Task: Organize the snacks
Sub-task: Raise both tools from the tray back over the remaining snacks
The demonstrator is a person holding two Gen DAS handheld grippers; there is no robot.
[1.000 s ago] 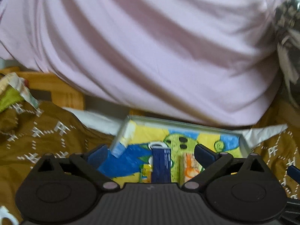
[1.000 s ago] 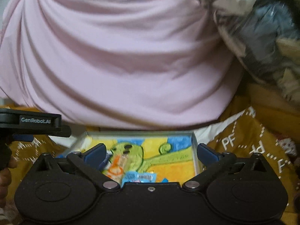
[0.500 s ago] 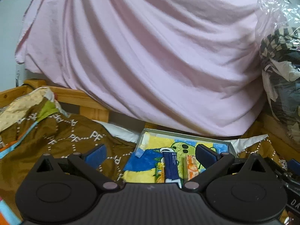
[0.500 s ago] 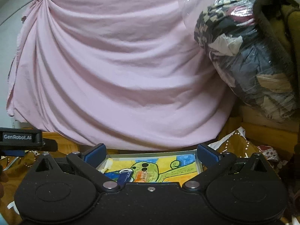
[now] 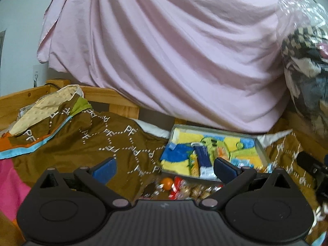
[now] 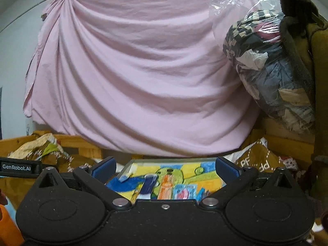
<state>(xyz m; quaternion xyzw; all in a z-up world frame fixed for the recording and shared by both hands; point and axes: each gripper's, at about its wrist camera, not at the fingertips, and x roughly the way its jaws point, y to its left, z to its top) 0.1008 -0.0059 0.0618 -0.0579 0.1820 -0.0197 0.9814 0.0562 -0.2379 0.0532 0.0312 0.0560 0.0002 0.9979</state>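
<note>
Both grippers spread wide, empty — left gripper [image 5: 165, 167], right gripper [image 6: 165, 169]. Snacks [image 5: 202, 160] lying in the colourful tray [image 5: 261, 149] on brown blanket [image 5: 114, 143]; near it — blurred, perhaps loose sweets [image 5: 184, 187].

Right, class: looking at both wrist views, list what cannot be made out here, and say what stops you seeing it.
- Loose snacks, left wrist view: blurred, partly behind the left hand-held gripper; kinds unreadable.
- Tray near edge, right wrist view: hidden by the right hand-held gripper.
- Packets in the tray: labels too blurred.
- Bagged clothes: cut off by the brown fabric on the right.
</note>
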